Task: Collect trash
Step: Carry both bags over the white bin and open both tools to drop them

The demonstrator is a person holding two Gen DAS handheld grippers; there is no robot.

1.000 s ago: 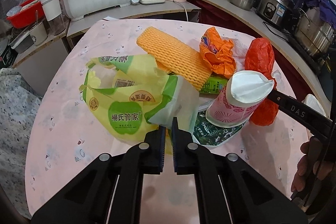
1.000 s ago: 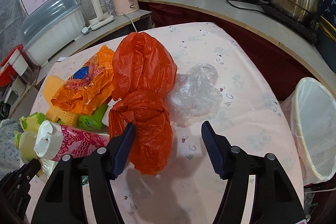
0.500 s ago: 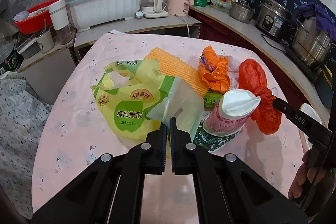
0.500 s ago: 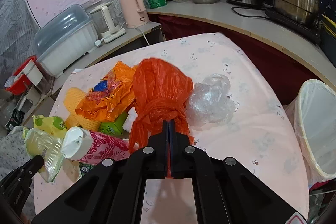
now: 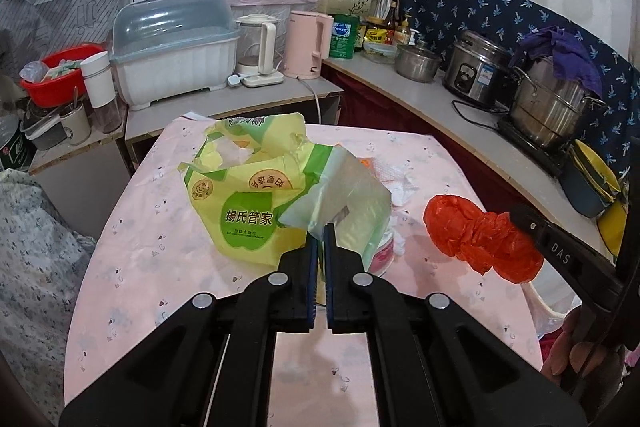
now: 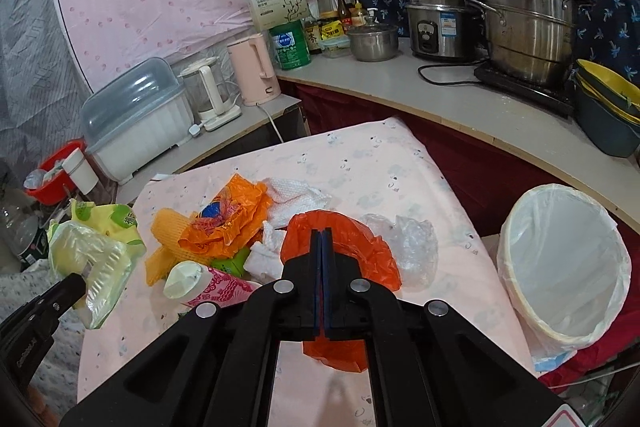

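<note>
Two pieces pinched at once, clearly to bin both in a single trip! Left gripper (image 5: 319, 227) clenched on the yellow-green wrapper (image 5: 256, 195), hanging above the table (image 5: 160, 227). Right gripper (image 6: 322, 233) clamped on the orange bag (image 6: 340, 247), also above the table, angled downward beside the lined bin (image 6: 568, 267).

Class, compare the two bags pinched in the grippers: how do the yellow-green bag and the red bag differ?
The yellow-green bag carries printed labels; the red bag is plain. The yellow-green bag spreads wide and partly see-through; the red bag is bunched and opaque. Both are thin plastic, each pinched by a shut gripper: left gripper, right gripper.
</note>
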